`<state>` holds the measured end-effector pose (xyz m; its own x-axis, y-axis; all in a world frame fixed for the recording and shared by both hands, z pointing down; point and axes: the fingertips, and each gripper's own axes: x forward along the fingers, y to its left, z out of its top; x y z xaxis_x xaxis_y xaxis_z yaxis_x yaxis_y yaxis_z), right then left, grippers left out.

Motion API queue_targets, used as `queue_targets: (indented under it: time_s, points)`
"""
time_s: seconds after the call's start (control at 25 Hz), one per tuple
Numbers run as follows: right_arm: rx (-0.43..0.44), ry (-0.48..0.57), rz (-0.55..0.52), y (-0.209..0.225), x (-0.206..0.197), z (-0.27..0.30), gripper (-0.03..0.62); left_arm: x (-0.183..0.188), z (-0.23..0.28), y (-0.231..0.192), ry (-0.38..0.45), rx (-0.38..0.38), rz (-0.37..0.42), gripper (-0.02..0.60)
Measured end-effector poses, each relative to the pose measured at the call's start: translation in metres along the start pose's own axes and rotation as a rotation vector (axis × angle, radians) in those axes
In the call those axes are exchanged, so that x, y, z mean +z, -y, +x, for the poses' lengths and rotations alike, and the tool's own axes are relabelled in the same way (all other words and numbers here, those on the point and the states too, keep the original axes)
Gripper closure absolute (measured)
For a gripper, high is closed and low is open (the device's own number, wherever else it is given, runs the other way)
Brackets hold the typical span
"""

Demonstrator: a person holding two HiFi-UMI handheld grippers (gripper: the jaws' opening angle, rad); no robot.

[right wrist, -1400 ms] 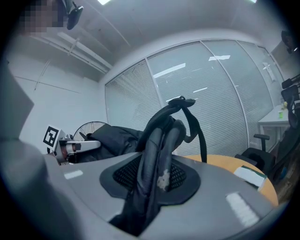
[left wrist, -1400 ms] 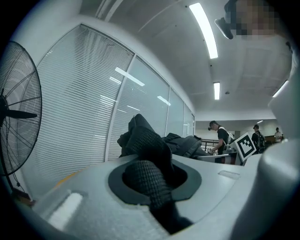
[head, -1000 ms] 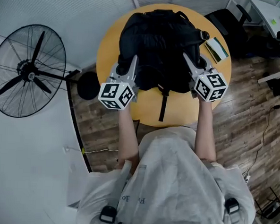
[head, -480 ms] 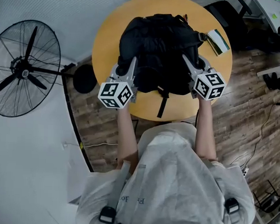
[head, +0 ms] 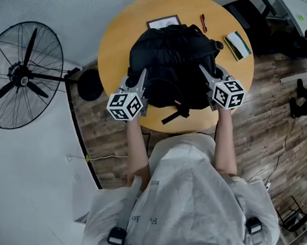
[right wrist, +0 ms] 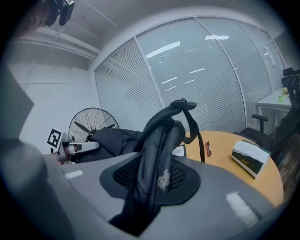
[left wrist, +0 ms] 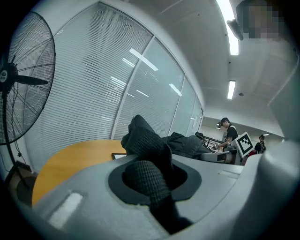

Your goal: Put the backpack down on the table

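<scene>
A black backpack is over the middle of the round wooden table, and its loose strap lies bent near the table's front edge. I cannot tell whether its bottom rests on the top. My left gripper is at the pack's left side, shut on a black woven strap. My right gripper is at the pack's right side, shut on a padded shoulder strap. Each gripper view shows its strap pinched between the grey jaws.
Behind the pack on the table lie a framed sheet, a red pen and a green-and-white book. A standing fan is left of the table. A black office chair stands at the back right. The floor is wood.
Both grippers and the backpack have come down toward the table. The framed sheet and the pen now show behind the pack. The hanging strap now lies bent on the table.
</scene>
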<state>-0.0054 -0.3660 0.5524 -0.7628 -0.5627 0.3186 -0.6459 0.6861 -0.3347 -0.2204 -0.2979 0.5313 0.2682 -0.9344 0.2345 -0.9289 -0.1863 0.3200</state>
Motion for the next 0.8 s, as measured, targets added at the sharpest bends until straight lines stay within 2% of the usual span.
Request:
queue_targets:
  time_s: [0.36,0.8]
  points:
    - [-0.020,-0.086,0.067,0.031,-0.024,-0.002,0.488,-0.033,0.013,-0.014,-0.083,0.027,-0.047,0.523]
    - [-0.058,-0.157,0.101,0.060,-0.049,-0.008,0.485,-0.071,0.022,-0.038,-0.183,0.063,-0.081,0.522]
